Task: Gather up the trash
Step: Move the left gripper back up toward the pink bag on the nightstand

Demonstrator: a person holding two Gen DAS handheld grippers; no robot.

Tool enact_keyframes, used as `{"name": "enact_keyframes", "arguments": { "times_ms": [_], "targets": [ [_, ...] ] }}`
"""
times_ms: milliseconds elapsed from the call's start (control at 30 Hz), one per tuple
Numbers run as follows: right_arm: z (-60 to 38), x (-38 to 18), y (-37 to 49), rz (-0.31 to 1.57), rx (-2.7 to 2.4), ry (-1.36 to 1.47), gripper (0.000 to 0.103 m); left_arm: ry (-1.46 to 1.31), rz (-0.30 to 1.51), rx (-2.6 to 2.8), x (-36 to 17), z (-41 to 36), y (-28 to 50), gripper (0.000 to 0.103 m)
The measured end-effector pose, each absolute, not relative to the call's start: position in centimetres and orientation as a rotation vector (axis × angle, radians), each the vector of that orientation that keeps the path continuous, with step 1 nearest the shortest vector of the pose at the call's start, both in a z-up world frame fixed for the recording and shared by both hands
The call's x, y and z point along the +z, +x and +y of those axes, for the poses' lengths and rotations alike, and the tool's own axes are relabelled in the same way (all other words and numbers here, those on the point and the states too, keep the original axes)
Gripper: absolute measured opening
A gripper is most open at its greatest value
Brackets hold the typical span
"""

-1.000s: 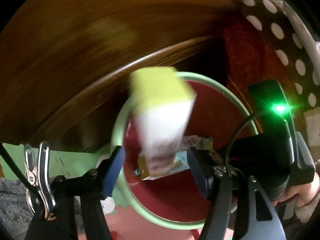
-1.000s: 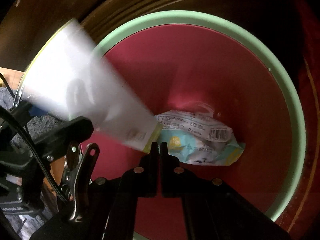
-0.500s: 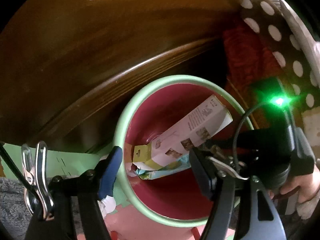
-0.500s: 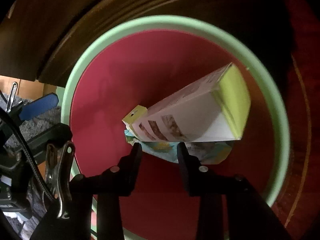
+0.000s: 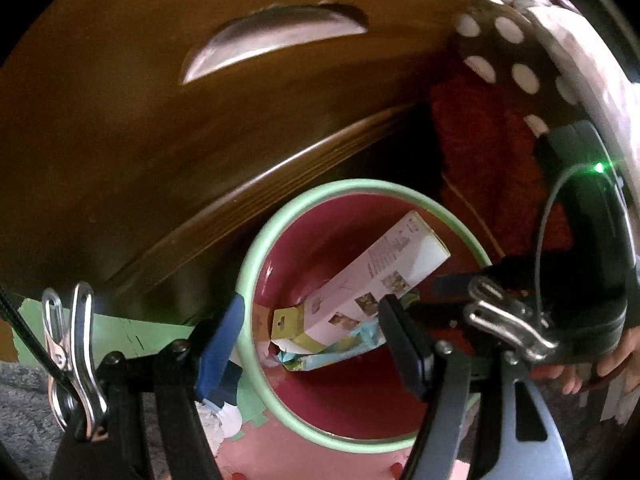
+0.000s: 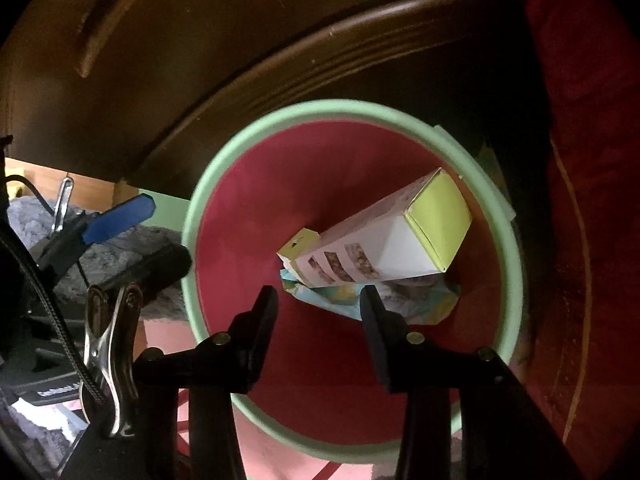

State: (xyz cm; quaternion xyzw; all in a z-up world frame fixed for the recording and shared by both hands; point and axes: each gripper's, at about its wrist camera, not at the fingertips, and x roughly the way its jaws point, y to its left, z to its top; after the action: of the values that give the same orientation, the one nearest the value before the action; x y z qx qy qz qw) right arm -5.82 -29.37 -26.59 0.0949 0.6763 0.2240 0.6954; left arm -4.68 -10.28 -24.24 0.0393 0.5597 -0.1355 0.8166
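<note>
A red bin with a mint-green rim [image 5: 256, 264] [image 6: 224, 160] stands on the floor below both grippers. Inside it a white and yellow-green carton [image 5: 372, 280] [image 6: 384, 240] leans on a crumpled light-blue wrapper [image 5: 340, 354] [image 6: 344, 296]. My left gripper [image 5: 312, 340] is open and empty above the bin's near rim. My right gripper [image 6: 318, 308] is open and empty above the bin's mouth; its body also shows in the left wrist view [image 5: 580, 248].
Dark wooden furniture with a curved handle recess [image 5: 272, 36] rises right behind the bin. A red cloth [image 5: 492, 152] [image 6: 580, 160] hangs to the right, with polka-dot fabric [image 5: 516, 56] above. Grey carpet [image 6: 104, 248] and pink and green floor mat pieces [image 5: 256, 452] lie left and near.
The carton left my left gripper, fell into the bin and came to rest on the wrapper. My right gripper went from shut to open. Both grippers have lifted back from the bin.
</note>
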Motion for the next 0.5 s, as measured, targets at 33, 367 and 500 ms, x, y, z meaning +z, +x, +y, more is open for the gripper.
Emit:
{"name": "enact_keyframes", "arguments": {
  "times_ms": [33, 367, 500],
  "targets": [
    [-29.4, -26.3, -5.9, 1.504, 0.496, 0.207, 0.044, 0.082, 1.180, -0.293, -23.7, -10.3, -4.9, 0.073],
    [-31.2, -20.6, -8.2, 1.470, 0.584, 0.158, 0.045, 0.063, 1.048, -0.375, -17.0, -11.3, -7.1, 0.073],
    [-31.6, -17.5, -9.2, 1.408, 0.636, 0.081, 0.045, 0.072, 1.013, -0.398, -14.5, -11.3, -7.9, 0.073]
  ]
}}
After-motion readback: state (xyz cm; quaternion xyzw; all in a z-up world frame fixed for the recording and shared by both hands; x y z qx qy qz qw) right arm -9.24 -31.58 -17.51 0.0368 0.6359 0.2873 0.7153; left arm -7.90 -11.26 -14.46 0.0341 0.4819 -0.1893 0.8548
